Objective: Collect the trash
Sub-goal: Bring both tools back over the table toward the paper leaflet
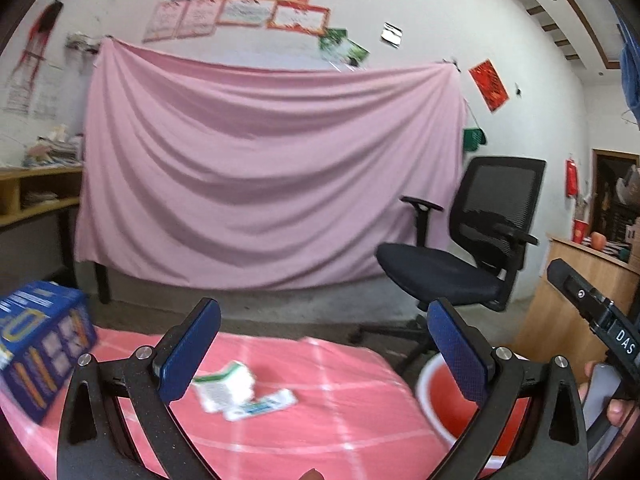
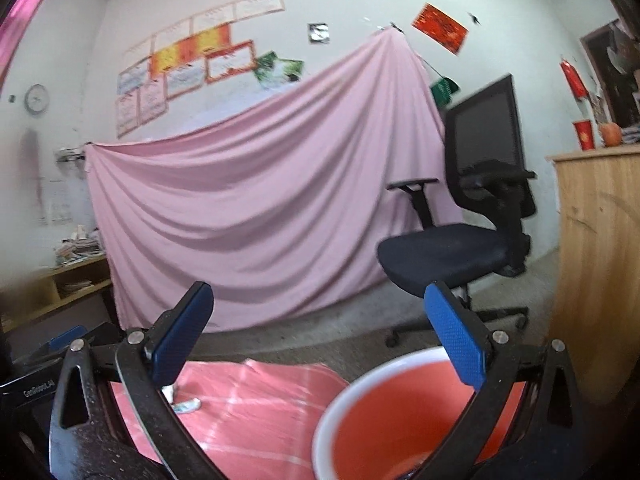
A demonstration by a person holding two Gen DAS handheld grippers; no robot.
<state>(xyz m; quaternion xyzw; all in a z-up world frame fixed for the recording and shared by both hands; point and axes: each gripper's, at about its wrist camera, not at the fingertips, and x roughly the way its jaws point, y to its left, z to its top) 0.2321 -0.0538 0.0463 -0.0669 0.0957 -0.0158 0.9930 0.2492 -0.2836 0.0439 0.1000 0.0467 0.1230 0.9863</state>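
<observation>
My left gripper (image 1: 324, 344) stands wide open and empty above a table with a pink checked cloth (image 1: 320, 420). On the cloth lie a small white and green carton (image 1: 226, 390) and a flat white wrapper (image 1: 262, 402), just below and beyond the left finger. A red basin with a white rim (image 1: 444, 396) sits off the table's right end. My right gripper (image 2: 318, 336) is also wide open with nothing between its fingers, raised over that red basin (image 2: 400, 420). A bit of the wrapper (image 2: 186, 405) shows by its left finger.
A blue printed box (image 1: 42, 344) stands at the table's left end. A black office chair (image 1: 472, 248) is on the floor behind the basin, a wooden cabinet (image 2: 596, 260) at the right, a pink sheet (image 1: 260, 168) hangs on the wall. The other gripper and a hand (image 1: 608, 360) show at right.
</observation>
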